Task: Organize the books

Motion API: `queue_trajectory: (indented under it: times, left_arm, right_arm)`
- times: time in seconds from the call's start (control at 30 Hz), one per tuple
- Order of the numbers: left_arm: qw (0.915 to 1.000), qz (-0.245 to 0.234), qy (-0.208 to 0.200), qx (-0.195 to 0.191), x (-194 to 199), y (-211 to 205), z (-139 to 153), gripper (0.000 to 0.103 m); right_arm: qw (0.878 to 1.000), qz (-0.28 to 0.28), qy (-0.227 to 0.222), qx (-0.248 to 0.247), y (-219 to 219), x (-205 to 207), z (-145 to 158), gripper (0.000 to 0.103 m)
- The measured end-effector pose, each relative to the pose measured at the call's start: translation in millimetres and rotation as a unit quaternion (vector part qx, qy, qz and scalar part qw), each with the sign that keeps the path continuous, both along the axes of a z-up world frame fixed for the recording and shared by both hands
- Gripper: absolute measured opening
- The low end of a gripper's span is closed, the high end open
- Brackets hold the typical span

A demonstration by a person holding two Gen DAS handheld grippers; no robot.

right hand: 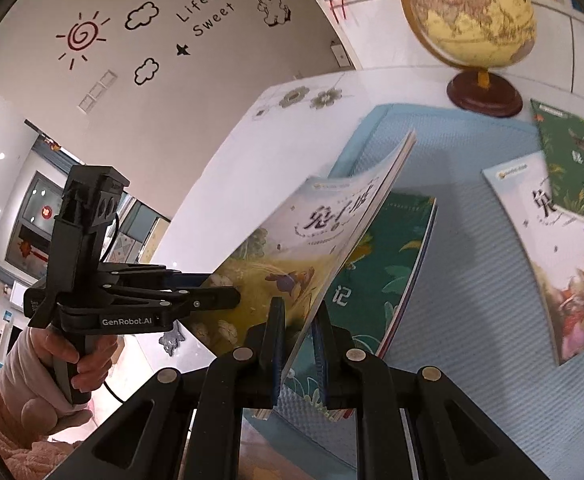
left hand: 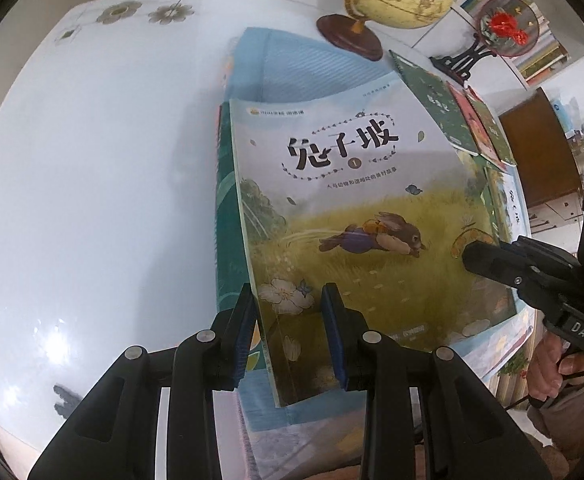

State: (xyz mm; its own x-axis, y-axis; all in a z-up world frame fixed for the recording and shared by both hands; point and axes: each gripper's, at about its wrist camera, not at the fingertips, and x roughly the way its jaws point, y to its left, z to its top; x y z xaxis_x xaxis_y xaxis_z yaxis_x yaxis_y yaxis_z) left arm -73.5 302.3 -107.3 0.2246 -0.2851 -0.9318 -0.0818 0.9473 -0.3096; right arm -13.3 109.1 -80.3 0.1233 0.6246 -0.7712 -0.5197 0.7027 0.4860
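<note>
A picture book with a running rabbit on its cover [left hand: 351, 208] hangs tilted in the air, held from two sides. My left gripper [left hand: 290, 304] is shut on its lower corner near the spine, and from the right wrist view this gripper [right hand: 228, 290] clamps the book's [right hand: 311, 240] left edge. My right gripper [right hand: 297, 314] is shut on the near edge, with the cover running between its blue pads. Seen from the left wrist, the right gripper [left hand: 469, 256] bites the book's right edge. Directly under the book lies a stack topped by a green-covered book [right hand: 387, 276].
A blue mat [right hand: 471, 280] covers part of the white table [left hand: 92, 160]. More books lie on the right: a pale one [right hand: 551, 264] and a green one [right hand: 571, 160]. A globe [right hand: 467, 20] and a round red ornament on a stand [left hand: 507, 28] stand at the back.
</note>
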Motion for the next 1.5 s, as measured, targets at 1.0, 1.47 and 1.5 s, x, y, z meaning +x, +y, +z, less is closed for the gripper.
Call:
queue_trajectory:
  times: [1.0,1.47,1.5]
  left_arm:
    - [0.9981,-0.010,0.051,0.033,4.5,-7.6,-42.6,0.032]
    - [0.9956,0.020,0.030,0.087,11.5,-6.3,-15.0,0.077]
    - [0.9958,0.023,0.020,0.087,15.9,-7.7,-8.9,0.078]
  right_arm:
    - [0.989,-0.049,0.134,-0.048,3.0,3.7,-82.5,0.015]
    - [0.984,-0.070,0.147,-0.069,-16.8,-0.7,-67.2,0.047]
    - [0.984,-0.078,0.144,-0.068,-25.2,-0.8,-63.3,0.047]
